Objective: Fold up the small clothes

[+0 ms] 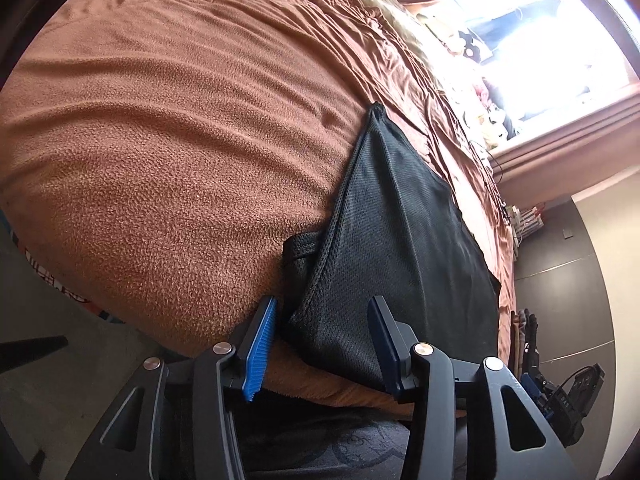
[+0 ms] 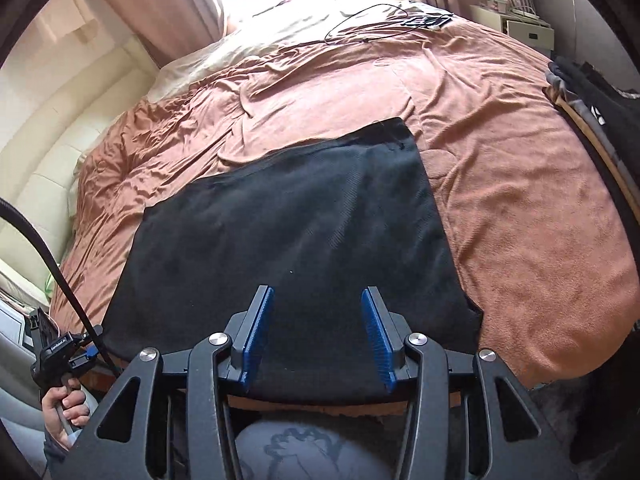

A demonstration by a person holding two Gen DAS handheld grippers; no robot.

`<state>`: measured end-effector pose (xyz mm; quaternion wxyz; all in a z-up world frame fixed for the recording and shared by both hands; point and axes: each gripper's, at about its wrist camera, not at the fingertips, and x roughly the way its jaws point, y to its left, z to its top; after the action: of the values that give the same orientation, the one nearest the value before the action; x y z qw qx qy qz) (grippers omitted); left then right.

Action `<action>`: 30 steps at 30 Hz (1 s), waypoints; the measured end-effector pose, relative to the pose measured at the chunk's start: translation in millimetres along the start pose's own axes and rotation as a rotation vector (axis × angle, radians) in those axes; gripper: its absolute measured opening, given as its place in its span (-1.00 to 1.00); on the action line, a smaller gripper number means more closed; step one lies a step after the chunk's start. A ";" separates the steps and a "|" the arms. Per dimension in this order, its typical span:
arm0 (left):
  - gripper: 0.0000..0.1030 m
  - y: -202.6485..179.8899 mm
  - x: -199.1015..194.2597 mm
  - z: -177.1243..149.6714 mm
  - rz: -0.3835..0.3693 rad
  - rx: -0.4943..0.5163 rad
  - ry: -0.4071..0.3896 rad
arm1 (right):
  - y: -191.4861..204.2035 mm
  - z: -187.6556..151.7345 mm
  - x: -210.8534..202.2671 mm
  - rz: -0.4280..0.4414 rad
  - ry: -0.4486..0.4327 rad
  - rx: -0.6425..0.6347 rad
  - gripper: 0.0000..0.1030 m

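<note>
— Two grippers up, both angled down toward the bed (image 2: 520, 200). Left gripper (image 1: 324, 344) first?

— Tilted down at the near edge of the bed, rolled a little to one side. Jaws parted about halfway, blue ribbed pads (image 1: 260, 344) facing each other. Nothing pinched — near corner of the black mesh garment (image 1: 400, 248) lying in the gap, clear of both pads as far as can be seen.

— And the right gripper (image 2: 318, 336)?

— Pointed down over the near hem of the same garment (image 2: 288, 232). Jaws likewise standing about half apart, empty, black cloth showing flat behind and between them. No pad pressing on it.

— Where does the garment sit?

— Spread flat on the brown fleece blanket (image 1: 160, 140), close to the near edge of the bed, folded into a rough rectangle in the right wrist view. Seen from the left wrist, one edge doubled over with a small bunched flap (image 1: 298, 252) poking out on the left.

— Anything else worth a note?

— Hand (image 2: 64, 404) low at the left of the right wrist view, wrapped round the handle of the other gripper, black cable (image 2: 48, 260) arcing above it. Dark pile of clothes (image 2: 600, 108) at the far right edge of the bed. Thin black cord (image 2: 360, 24) looped near the head end, below the bright window (image 1: 540, 40).
</note>
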<state>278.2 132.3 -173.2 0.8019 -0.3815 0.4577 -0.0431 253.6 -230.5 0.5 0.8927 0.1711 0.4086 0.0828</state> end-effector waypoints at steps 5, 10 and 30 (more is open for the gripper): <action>-0.08 0.8 -0.9 0.2 -0.007 -0.013 -0.009 | 27.8 7.8 21.3 -0.010 0.026 -0.056 -0.16; -0.12 3.2 -0.8 -0.3 -0.011 -0.040 -0.027 | 49.9 16.6 52.0 -0.006 0.072 -0.101 -0.16; -0.67 14.8 -1.6 0.5 0.040 -0.145 -0.051 | 105.3 48.9 175.3 0.012 0.270 -0.242 -0.35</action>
<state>273.4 143.7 -181.5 0.7843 -0.4306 0.4464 0.0159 404.2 -94.0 -53.4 0.8434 0.0524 0.5106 0.1589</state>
